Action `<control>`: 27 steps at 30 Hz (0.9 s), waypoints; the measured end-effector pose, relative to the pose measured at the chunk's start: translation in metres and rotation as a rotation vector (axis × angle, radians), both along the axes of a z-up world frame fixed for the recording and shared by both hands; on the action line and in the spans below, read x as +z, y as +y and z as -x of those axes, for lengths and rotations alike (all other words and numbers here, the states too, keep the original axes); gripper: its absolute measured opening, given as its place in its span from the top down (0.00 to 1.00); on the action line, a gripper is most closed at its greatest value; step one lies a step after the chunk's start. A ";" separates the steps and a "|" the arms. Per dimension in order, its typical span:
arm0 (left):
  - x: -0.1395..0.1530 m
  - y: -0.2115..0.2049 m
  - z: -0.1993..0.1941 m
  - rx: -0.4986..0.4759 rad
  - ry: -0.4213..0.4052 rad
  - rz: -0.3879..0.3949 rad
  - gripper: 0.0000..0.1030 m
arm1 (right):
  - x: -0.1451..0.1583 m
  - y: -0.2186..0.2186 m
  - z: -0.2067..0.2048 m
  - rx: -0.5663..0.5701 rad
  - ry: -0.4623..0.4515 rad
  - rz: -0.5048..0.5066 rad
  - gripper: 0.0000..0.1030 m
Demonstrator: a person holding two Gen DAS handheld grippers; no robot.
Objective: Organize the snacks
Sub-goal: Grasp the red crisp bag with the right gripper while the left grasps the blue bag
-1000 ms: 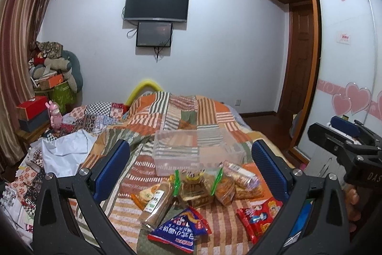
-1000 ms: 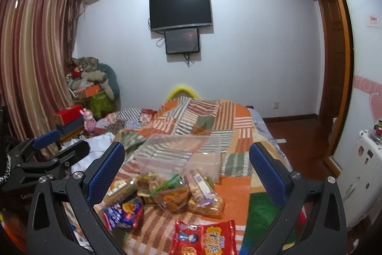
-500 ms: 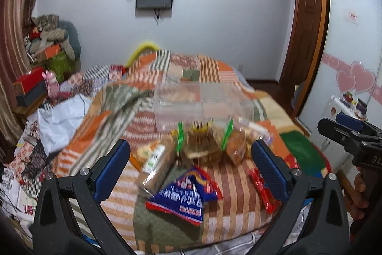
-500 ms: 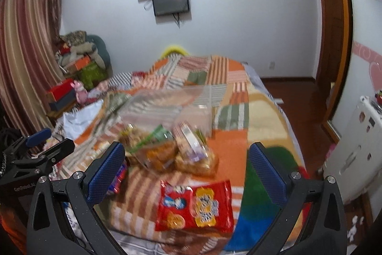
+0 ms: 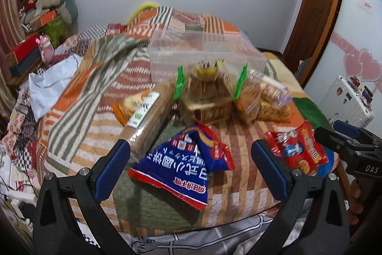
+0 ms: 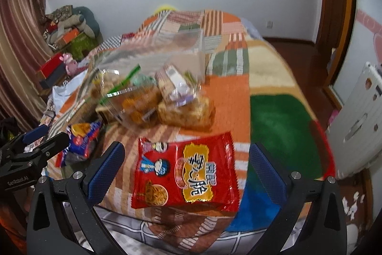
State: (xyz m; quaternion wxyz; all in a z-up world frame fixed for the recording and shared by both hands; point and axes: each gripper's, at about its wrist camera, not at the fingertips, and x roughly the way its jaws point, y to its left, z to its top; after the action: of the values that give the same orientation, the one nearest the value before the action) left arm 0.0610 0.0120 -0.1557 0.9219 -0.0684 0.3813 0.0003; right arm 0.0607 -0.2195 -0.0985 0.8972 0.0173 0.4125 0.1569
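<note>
Both claws gape empty: blue pack [image 5: 183, 164] lies ahead of left gripper [image 5: 191, 160], red pack [image 6: 186, 171] ahead of right gripper [image 6: 186, 164], both near the bed's [image 6: 274, 126] front edge.

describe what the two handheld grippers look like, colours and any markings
Both are black frames with silver bolts and two fingers faced with textured blue pads. The left gripper shows white "GenRobot.AI" lettering in the right wrist view; the right gripper shows "DAS" in the left wrist view. No cables visible.
</note>
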 end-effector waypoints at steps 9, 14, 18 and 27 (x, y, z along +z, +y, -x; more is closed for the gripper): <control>-0.034 -0.005 -0.015 0.004 0.088 0.002 0.01 | -0.031 0.009 -0.007 0.037 0.144 0.001 0.00; -0.042 -0.003 -0.020 0.012 0.099 0.005 0.01 | -0.031 0.016 -0.006 0.061 0.120 0.064 0.00; -0.043 -0.002 -0.026 0.019 0.096 0.002 0.06 | -0.034 0.020 -0.011 0.078 0.099 0.099 0.00; -0.041 -0.011 -0.032 -0.003 0.067 -0.024 0.22 | -0.036 0.022 -0.016 0.092 0.078 0.101 0.09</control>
State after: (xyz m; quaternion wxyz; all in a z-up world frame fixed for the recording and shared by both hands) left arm 0.0931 0.0006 -0.1966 0.9093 -0.0565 0.4121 0.0058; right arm 0.0768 -0.1973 -0.1348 0.8721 -0.0409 0.4548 0.1761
